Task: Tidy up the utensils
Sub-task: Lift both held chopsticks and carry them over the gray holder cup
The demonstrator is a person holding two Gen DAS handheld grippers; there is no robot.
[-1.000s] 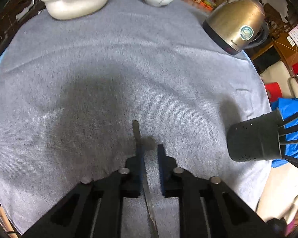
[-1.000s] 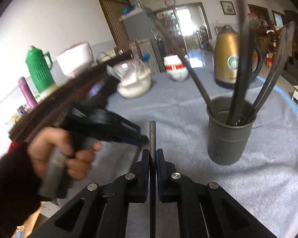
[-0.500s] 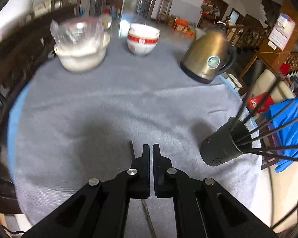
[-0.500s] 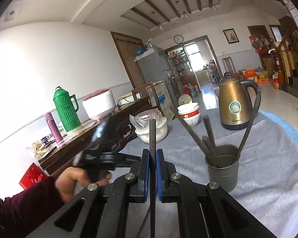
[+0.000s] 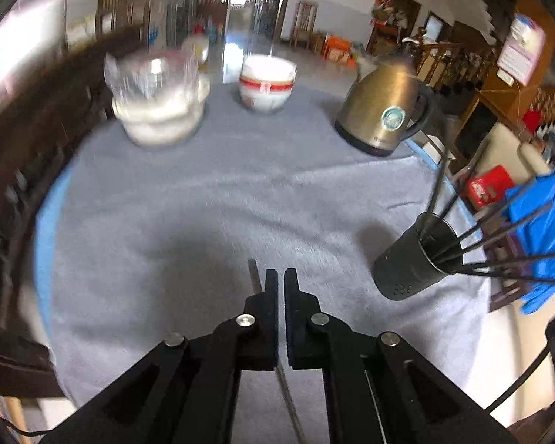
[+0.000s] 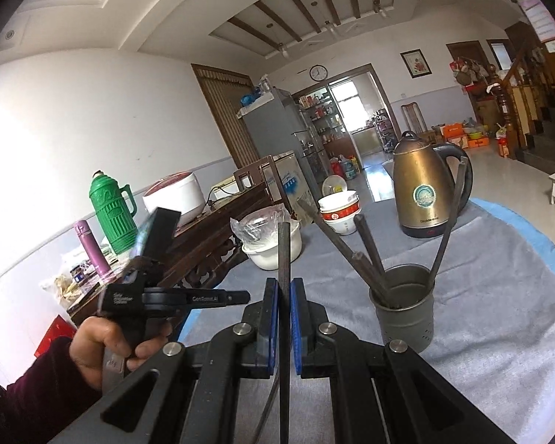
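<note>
- My bench (image 5: pixel 211 199) fills the middle of the left wrist view, covered by a grey cloth with a blue edge showing at the left.
- The gold kettle (image 5: pixel 383 111) stands at the upper right of that view; in the right wrist view the kettle (image 6: pixel 423 188) sits right of centre, behind the holder.
- A white pot (image 5: pixel 159 111) with a clear plastic bag in it sits at upper left (blurred), and stacked red-banded bowls (image 5: pixel 266 87) stand just right of it, apart.
- The dark utensil holder (image 5: pixel 412 261) is at the right edge of the left wrist view, with several dark utensils fanning out of it; in the right wrist view the holder (image 6: pixel 403 310) stands upright at lower right with dark sticks leaning in it.
- My right tongs (image 6: pixel 284 296) are clamped on a dark flat utensil (image 6: pixel 284 255), which stands upright between the blue pads at frame centre, well left of the holder.
- My left tongs (image 5: pixel 281 288) are nearly closed, a thin gap between the pads, nothing gripped; a thin dark utensil (image 5: pixel 254 272) lies on the cloth just left of the left fingertip and runs under it.
- In the right wrist view the left tongs (image 6: pixel 240 298) point right from the hand (image 6: pixel 103 347) at lower left.
</note>
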